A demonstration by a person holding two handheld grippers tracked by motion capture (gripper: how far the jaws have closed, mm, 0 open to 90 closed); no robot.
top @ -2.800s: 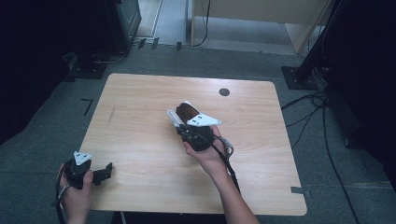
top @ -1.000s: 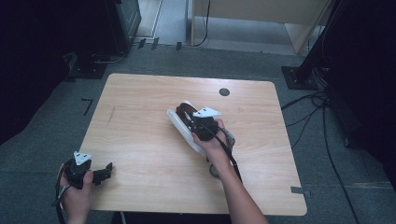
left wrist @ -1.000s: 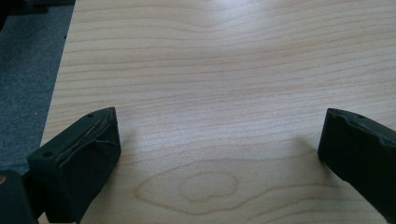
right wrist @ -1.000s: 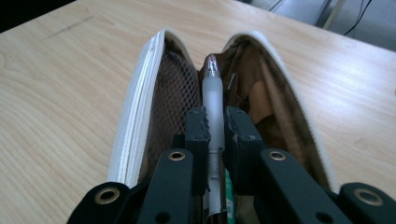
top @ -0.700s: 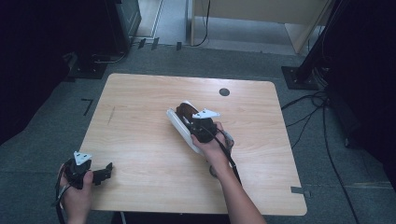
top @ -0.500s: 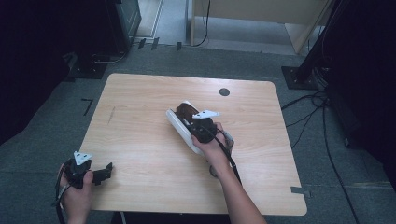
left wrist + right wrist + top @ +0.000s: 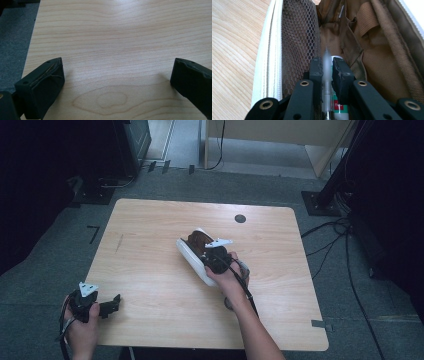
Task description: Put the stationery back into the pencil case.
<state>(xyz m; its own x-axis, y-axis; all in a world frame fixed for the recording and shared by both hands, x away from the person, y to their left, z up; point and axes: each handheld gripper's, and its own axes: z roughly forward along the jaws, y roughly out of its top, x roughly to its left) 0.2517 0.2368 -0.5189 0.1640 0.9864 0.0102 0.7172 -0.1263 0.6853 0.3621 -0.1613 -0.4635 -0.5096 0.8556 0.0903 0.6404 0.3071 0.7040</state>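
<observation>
Since the earliest picture the right gripper [image 7: 212, 254] has swung a little toward the table's [image 7: 150, 285] far right over the open pouch [image 7: 192, 256], then eased back, the forearm shifting with it.

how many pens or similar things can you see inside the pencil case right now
2. A clear-capped pen is clamped between the right tongs over the open pencil case. A white tube with a red and green label lies just beside it. More may be hidden in the pockets.
</observation>
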